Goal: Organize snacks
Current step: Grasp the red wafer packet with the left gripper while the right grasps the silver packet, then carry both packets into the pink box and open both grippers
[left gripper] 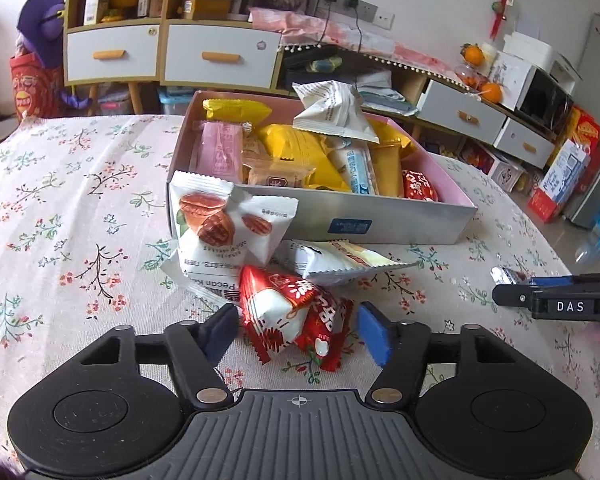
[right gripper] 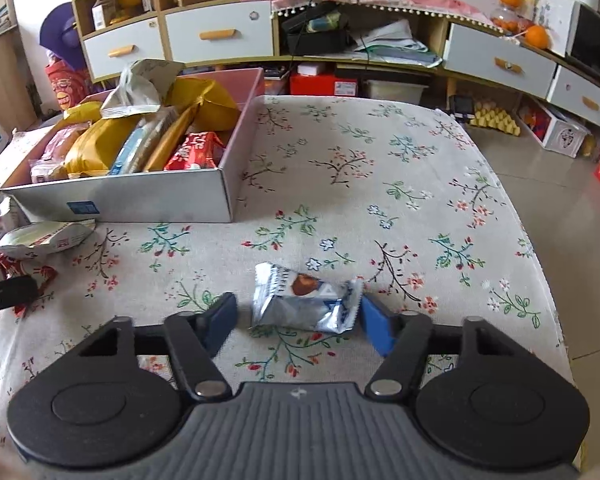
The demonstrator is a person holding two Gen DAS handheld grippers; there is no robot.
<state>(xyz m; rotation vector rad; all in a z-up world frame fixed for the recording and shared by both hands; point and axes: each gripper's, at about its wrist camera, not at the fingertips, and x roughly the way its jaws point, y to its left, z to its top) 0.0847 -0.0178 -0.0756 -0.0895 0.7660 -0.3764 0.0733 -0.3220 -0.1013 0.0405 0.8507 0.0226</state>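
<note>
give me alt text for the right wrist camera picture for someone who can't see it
The right claw is open around a silver snack packet lying on the floral tablecloth. To the left, an open box is full of yellow, red and white snack packs, with more packets loose in front of it.

Soft even daylight, faint shadows, strong fisheye bending, dark vignetted corners, slight blur

We saw a crumpled red-and-white snack packet (left gripper: 296, 312) lying flat between our left jaws, pecan packets (left gripper: 224, 224) just beyond. A silver-blue wrapped snack (right gripper: 306, 300) lay between our right jaws, the filled snack box (right gripper: 148, 196) farther ahead-left.
</note>
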